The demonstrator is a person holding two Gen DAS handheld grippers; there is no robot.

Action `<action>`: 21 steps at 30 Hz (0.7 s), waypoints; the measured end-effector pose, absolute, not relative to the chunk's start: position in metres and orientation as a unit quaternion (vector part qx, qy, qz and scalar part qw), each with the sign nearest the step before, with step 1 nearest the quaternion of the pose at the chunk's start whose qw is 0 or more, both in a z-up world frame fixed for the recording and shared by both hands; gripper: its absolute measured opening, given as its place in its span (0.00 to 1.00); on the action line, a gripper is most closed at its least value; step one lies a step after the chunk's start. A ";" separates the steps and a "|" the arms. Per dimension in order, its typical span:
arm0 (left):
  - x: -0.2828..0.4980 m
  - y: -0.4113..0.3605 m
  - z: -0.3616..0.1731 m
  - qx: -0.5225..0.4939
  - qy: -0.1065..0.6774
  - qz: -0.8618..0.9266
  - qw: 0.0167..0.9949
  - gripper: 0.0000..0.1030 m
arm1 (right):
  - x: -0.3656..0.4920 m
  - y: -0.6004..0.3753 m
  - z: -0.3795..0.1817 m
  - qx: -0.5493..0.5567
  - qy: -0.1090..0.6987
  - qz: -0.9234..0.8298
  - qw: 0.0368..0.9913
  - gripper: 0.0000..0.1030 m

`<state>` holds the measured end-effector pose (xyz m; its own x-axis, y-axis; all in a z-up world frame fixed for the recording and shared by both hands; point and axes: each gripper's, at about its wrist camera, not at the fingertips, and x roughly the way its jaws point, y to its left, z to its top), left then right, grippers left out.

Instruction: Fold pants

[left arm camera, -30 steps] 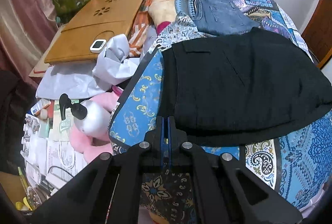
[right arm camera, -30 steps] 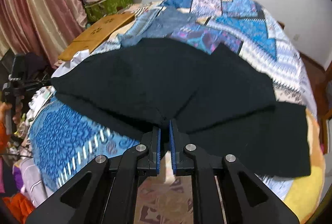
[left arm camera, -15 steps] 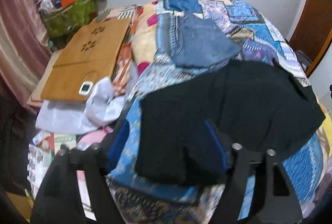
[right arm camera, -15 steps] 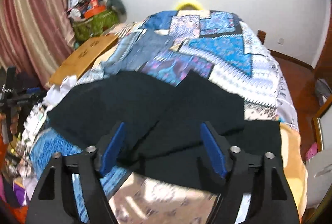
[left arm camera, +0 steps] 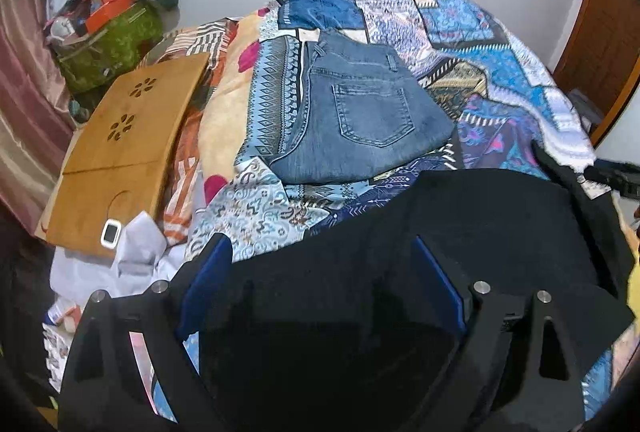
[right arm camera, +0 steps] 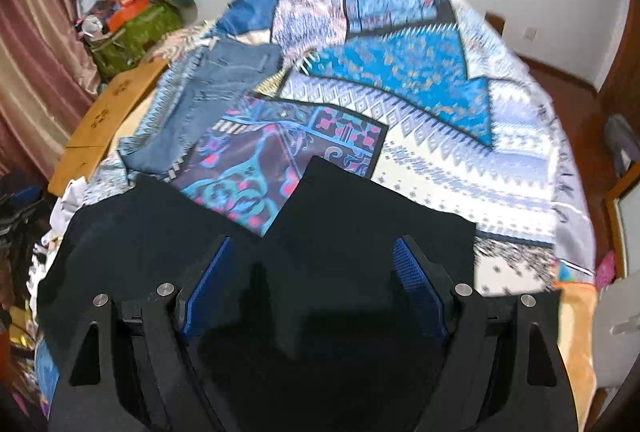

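The black pants (right arm camera: 360,224) are spread across the near edge of the bed (right arm camera: 440,136), with a V-shaped gap seen between two dark panels in the right view. The left gripper (left arm camera: 320,280) is held above the cloth with its fingers wide apart, and nothing is gripped; the right gripper (right arm camera: 312,272) is likewise spread wide and empty. For the next fold, judged from this layout, one edge should be pinched at two well-separated points, lifted evenly, and laid over so the edges align. Folded jeans (left arm camera: 360,120) are seen farther up the bed and should be left undisturbed.
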<state>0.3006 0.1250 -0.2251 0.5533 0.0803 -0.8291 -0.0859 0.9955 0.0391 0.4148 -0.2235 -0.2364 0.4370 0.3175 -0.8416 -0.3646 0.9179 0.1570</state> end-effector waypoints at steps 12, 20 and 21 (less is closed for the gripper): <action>0.331 0.122 -0.275 -0.009 0.511 0.042 0.858 0.88 | 0.476 -0.205 -0.289 -0.015 0.540 0.189 0.820 0.71; 0.328 0.104 -0.277 0.023 0.516 0.037 0.855 0.88 | 0.485 -0.235 -0.282 0.018 0.532 0.175 0.828 0.09; 0.326 0.100 -0.272 0.027 0.515 0.032 0.856 0.88 | 0.482 -0.241 -0.278 0.025 0.528 0.173 0.831 0.09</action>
<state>0.3265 0.1000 -0.2722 0.4674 0.0828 -0.8802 -0.0279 0.9965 0.0789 0.4820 -0.2406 -0.2784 0.3824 0.3133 -0.8693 -0.2609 0.9391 0.2237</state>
